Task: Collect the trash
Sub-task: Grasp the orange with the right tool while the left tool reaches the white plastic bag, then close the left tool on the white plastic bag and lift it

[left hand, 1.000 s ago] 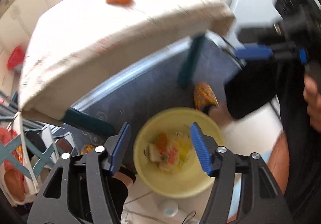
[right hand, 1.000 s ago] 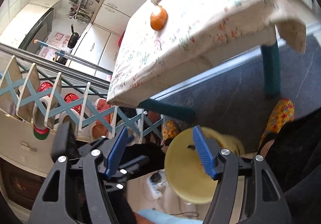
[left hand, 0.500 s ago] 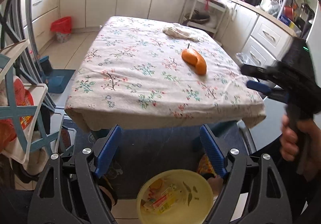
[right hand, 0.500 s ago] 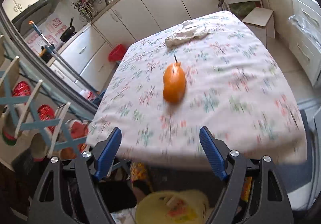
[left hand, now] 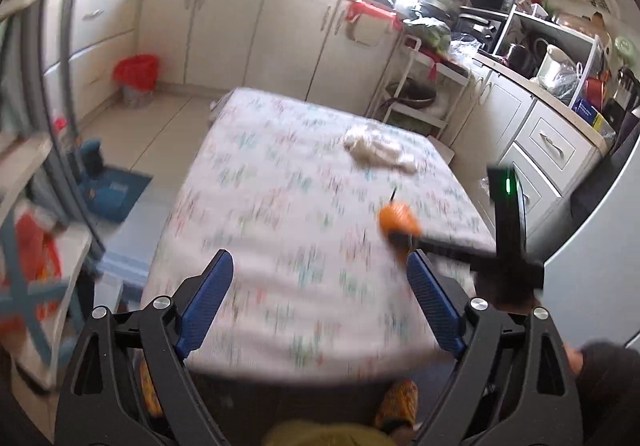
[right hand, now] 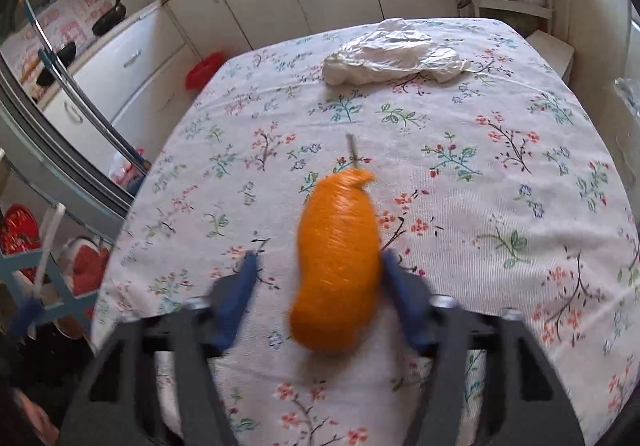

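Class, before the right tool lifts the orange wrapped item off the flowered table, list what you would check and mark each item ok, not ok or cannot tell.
1. Orange wrapped item lies between the right tool's fingers: ok.
2. Both pads press on it: not ok; the jaws are closing, the right pad looks against it, the left pad stands clear.
3. Item rests flat on the tablecloth: ok.
4. Left tool clear of the grasp, open with nothing between its fingers: ok.
5. White crumpled bag lies apart from the item at the far end: ok.
6. Thin stick at the item's far tip is attached: cannot tell.
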The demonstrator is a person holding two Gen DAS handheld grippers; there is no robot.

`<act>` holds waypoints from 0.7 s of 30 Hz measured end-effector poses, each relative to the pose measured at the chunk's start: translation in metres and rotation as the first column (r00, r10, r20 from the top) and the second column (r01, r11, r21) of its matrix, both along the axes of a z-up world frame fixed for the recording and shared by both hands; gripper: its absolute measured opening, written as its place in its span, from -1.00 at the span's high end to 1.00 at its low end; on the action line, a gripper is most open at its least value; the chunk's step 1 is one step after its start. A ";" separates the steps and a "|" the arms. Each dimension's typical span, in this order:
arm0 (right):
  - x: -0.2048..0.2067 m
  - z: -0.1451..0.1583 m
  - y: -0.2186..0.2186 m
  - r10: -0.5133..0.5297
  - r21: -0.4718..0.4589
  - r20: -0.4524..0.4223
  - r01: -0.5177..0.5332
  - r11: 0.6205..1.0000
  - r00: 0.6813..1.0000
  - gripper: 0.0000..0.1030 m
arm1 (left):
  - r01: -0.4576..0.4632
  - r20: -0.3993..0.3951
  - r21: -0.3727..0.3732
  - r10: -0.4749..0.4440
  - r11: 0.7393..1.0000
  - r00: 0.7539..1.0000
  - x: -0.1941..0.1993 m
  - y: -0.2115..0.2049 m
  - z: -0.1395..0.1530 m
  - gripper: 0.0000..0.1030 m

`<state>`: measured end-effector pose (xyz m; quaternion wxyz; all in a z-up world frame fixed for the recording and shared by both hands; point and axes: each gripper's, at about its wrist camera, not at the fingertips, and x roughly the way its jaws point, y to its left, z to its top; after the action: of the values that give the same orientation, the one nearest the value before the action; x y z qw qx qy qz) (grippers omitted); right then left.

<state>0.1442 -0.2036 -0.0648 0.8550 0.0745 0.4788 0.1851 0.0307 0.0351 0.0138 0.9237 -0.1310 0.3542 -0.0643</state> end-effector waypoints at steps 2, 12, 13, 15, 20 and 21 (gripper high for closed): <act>0.000 0.001 -0.003 0.023 0.006 -0.006 -0.023 1.000 1.000 0.32 | 0.032 0.009 0.031 -0.033 0.999 0.999 0.035 -0.011 0.003 -0.65; -0.006 0.001 -0.063 -0.029 0.123 -0.094 0.040 0.992 0.995 0.38 | 0.232 -0.119 0.198 -0.212 0.952 0.970 0.240 -0.111 -0.037 -0.65; -0.006 0.001 -0.062 -0.023 0.121 -0.096 0.034 0.992 0.995 0.36 | 0.251 -0.134 0.201 -0.227 0.947 0.965 0.252 -0.119 -0.043 -0.65; -0.004 0.001 -0.063 -0.013 0.128 -0.105 0.027 0.991 0.994 0.36 | 0.272 -0.165 0.238 -0.237 0.932 0.957 0.278 -0.136 -0.057 -0.65; 0.003 0.001 -0.067 -0.006 0.184 -0.141 0.032 0.982 0.990 0.30 | 0.252 -0.198 0.265 -0.203 0.931 0.959 0.329 -0.154 -0.081 -0.64; 0.003 0.001 -0.067 -0.004 0.189 -0.143 0.031 0.981 0.990 0.30 | 0.254 -0.204 0.254 -0.205 0.933 0.957 0.336 -0.154 -0.084 -0.47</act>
<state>0.1470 -0.2708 -0.0641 0.8092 0.1733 0.5178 0.2170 0.3663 -0.1188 -0.0703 0.8843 0.0371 0.4521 -0.1102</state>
